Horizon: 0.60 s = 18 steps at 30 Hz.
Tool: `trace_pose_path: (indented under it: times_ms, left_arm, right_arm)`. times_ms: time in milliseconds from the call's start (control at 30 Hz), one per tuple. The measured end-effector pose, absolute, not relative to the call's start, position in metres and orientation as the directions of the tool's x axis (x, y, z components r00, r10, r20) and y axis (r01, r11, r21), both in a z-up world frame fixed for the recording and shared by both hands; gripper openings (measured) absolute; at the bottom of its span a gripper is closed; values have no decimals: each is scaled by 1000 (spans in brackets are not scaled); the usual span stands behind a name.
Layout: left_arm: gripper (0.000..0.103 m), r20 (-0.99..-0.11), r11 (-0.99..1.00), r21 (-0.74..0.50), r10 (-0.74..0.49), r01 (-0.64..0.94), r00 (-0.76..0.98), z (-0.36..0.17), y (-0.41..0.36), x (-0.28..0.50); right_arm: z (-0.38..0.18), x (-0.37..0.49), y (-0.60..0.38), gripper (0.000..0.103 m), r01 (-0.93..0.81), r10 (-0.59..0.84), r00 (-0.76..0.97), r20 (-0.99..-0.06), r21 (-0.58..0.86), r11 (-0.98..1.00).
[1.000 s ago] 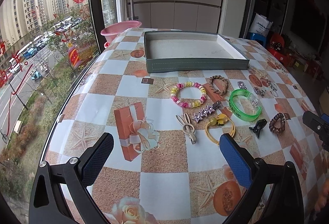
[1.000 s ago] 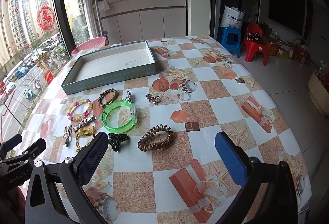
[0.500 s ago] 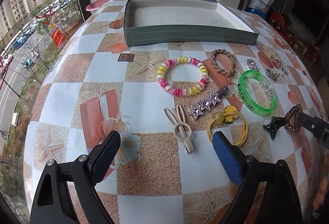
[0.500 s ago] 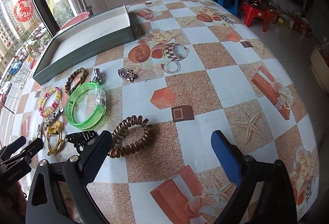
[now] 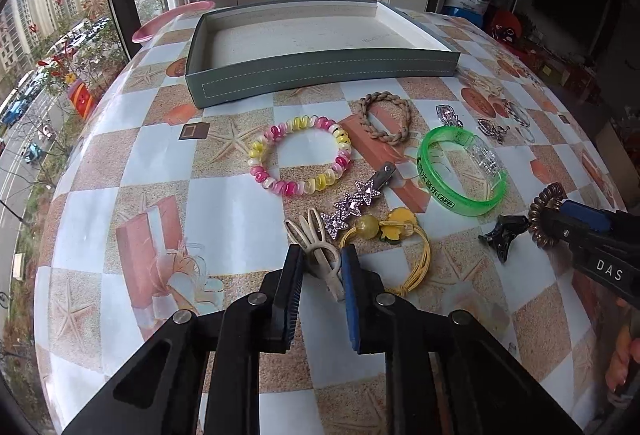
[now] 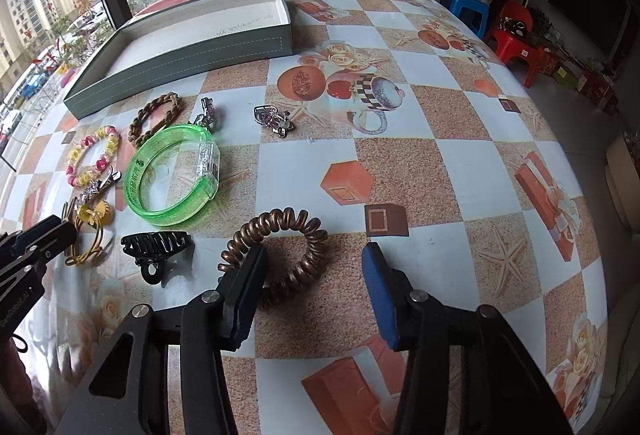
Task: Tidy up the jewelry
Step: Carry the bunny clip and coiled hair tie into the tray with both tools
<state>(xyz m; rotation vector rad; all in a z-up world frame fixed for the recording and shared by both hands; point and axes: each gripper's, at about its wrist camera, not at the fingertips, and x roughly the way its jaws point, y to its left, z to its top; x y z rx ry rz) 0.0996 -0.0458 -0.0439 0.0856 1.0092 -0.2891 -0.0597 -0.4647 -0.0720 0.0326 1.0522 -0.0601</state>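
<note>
My left gripper (image 5: 322,259) has closed around the cream rabbit-ear hair clip (image 5: 320,247) on the table. My right gripper (image 6: 316,259) is open and low over the brown spiral hair tie (image 6: 280,247), its left finger inside the loop. Beside these lie a black claw clip (image 6: 154,247), a green bangle (image 6: 172,175), a yellow flower hair tie (image 5: 394,239), a star clip (image 5: 356,203), a pink and yellow spiral bracelet (image 5: 300,159) and a braided tie (image 5: 386,117). The grey-green tray (image 5: 320,69) stands empty at the back.
Two small silver pieces (image 6: 276,119) lie right of the bangle. A pink basin (image 5: 172,21) sits behind the tray by the window. The patterned tablecloth (image 6: 460,155) runs to the right edge; stools (image 6: 516,43) stand on the floor beyond.
Both grippers have moved down and forward to the table. The left one has closed around the rabbit clip. The right one has narrowed around the brown spiral tie.
</note>
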Motion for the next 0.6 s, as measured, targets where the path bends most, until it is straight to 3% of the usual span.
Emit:
trace_pose_path:
  times_ms: [33,67,100,400,600]
  left_arm:
    - [33,-841,956,-80,-217,284,495,-43,-44,99]
    - [33,-838,952,-102,-238,288,492,-42,-42,98]
    - [33,-835,950,-117,-252,289,489,-41,-40,98]
    - [33,-795,936,-184,-321,299,515,-8,-24,88]
    - [33,-736,924,-214,-366,318,569,44,-18,89]
  right_arm:
    - [-71,-61,-464,29,60,-26,497,-867,5,998]
    - [-71,-60,-464,15,61,-25,498,-867,6,998]
    - [-71,-61,-465,12,65,-21,498,-867,13,998]
    - [-44,-74,-482,12,93,60,551,-832,133,987]
    - [0,-71,-481,12,47,152,597,-788,223,974]
